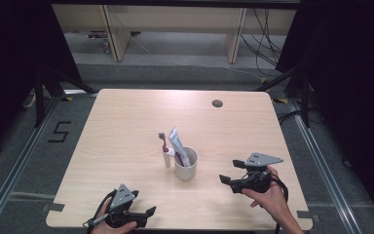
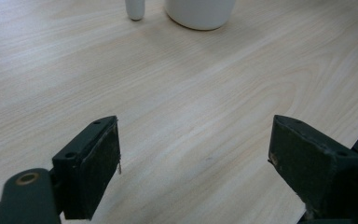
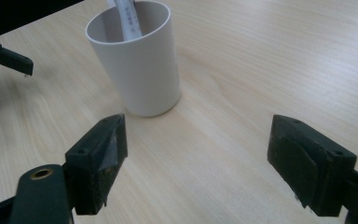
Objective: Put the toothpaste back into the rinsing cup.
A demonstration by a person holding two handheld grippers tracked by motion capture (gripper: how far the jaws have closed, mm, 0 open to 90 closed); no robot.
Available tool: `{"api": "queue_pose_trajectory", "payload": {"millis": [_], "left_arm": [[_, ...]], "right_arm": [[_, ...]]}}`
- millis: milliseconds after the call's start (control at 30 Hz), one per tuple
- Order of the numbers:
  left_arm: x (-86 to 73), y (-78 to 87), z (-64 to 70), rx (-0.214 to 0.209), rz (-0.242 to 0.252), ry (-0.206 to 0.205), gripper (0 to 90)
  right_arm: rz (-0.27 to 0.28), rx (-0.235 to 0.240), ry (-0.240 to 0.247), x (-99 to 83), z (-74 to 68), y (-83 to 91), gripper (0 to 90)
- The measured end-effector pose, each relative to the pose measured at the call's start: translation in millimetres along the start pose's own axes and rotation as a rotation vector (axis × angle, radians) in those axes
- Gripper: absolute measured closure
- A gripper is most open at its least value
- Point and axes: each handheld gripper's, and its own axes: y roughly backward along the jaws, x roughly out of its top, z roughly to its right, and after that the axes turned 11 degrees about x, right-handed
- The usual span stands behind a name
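A white cup (image 1: 185, 165) stands near the table's middle with a white toothpaste tube (image 1: 178, 142) upright in it. A white and maroon toothbrush (image 1: 165, 148) leans on the cup's left side, its handle end on the table (image 1: 126, 122). My left gripper (image 1: 146, 217) hovers open near the front edge, pointing toward the cup (image 2: 200, 11) and the toothbrush handle (image 2: 134, 8), with nothing between its jaws. My right gripper (image 1: 230, 171) is open just right of the cup (image 3: 140, 70), where the tube (image 3: 126, 14) pokes out of the rim.
A round cable hole (image 1: 217, 103) sits near the table's far edge. The other gripper's jaws (image 3: 7, 58) show beyond the cup in the right gripper view. Bare wood lies left, right and behind the cup. Black curtains flank the table.
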Motion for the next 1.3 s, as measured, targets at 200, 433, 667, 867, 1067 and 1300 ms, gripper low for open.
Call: {"api": "queue_pose_trajectory", "payload": {"millis": [200,433,667,867,1067,1300], "left_arm": [[0.3,0.4,-0.8,0.009,-0.007,-0.023,16.3],[-1.1,2.0,-0.7,0.004,-0.003,-0.02,16.3],[-0.1,2.2,0.8,0.005,0.001,-0.02,16.3],[-0.1,2.2,0.5,-0.005,-0.004,-0.033,16.3],[0.3,2.7,0.1,0.002,-0.001,-0.032,16.3],[0.4,2.7,0.3,-0.002,-0.002,-0.035,16.3]], "right_arm": [[-0.022,0.023,-0.009,-7.0,-2.3,-0.2,20.0],[-0.026,0.003,-0.001,-9.7,-3.8,3.6,20.0],[-0.024,0.005,-0.008,-17.0,-5.0,8.6,19.9],[-0.032,-0.001,-0.041,-25.2,-7.4,14.3,19.4],[-0.035,-0.008,-0.022,-31.5,-7.2,18.0,18.5],[-0.027,0.006,-0.059,-40.1,-11.3,20.6,16.6]]}}
